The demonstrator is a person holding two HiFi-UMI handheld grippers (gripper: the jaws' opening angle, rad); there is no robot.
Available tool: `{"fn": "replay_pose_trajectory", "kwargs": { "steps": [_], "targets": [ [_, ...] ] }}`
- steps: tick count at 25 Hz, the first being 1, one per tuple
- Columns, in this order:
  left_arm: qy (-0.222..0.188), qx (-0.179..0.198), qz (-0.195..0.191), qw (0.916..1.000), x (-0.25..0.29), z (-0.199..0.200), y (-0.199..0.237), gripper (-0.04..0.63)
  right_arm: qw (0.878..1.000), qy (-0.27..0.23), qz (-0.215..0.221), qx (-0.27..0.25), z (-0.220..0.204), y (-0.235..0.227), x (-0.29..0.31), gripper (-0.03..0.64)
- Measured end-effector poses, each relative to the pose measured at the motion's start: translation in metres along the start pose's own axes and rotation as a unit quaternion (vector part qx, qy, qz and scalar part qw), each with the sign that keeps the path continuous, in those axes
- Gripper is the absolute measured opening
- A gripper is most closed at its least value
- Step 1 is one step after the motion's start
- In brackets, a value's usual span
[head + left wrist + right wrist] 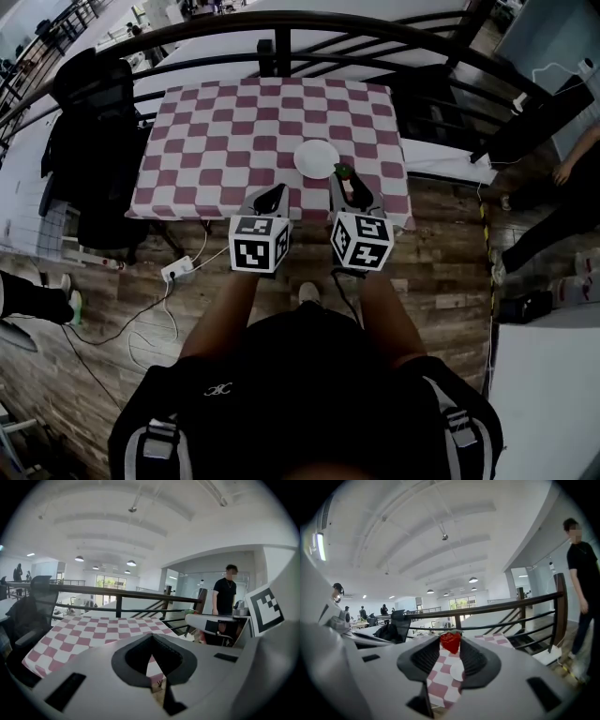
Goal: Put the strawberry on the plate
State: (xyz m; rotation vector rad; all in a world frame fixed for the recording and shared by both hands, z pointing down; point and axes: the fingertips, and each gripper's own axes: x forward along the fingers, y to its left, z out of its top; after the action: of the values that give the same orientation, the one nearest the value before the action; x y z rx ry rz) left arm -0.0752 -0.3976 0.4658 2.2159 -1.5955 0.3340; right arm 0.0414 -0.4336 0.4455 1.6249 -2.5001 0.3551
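Note:
A red strawberry (343, 171) with a green cap is pinched between the tips of my right gripper (346, 180), just above the near right part of the red-and-white checkered table (234, 131). The white plate (316, 157) lies on the cloth just left of and beyond the berry. In the right gripper view the strawberry (450, 641) sits at the jaw tips, with the plate (457, 669) seen lower down between the jaws. My left gripper (275, 191) hovers at the table's near edge, left of the plate; its jaws (151, 636) meet at the tips with nothing between them.
A black railing (281, 28) runs behind the table. A black chair draped with a dark jacket (94, 141) stands at the left. A power strip and cables (178, 270) lie on the wooden floor. A person (562, 206) stands at the right.

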Motion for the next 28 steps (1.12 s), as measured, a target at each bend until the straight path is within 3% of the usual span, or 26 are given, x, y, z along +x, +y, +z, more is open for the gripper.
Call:
{"fn": "replay_pose_trajectory", "kwargs": {
  "steps": [8, 15, 28],
  "targets": [
    [0.018, -0.008, 0.012, 0.9997, 0.075, 0.013, 0.009, 0.0, 0.999, 0.04, 0.028, -0.006, -0.016, -0.039, 0.075, 0.144],
    [0.033, -0.01, 0.025, 0.9991, 0.106, 0.021, 0.024, 0.0, 0.995, 0.092, 0.038, -0.023, -0.046, -0.057, 0.127, 0.144],
    [0.049, -0.032, 0.038, 0.9976, 0.112, 0.006, 0.069, 0.0, 0.969, 0.233, 0.018, -0.079, -0.156, -0.061, 0.212, 0.144]
  ]
}}
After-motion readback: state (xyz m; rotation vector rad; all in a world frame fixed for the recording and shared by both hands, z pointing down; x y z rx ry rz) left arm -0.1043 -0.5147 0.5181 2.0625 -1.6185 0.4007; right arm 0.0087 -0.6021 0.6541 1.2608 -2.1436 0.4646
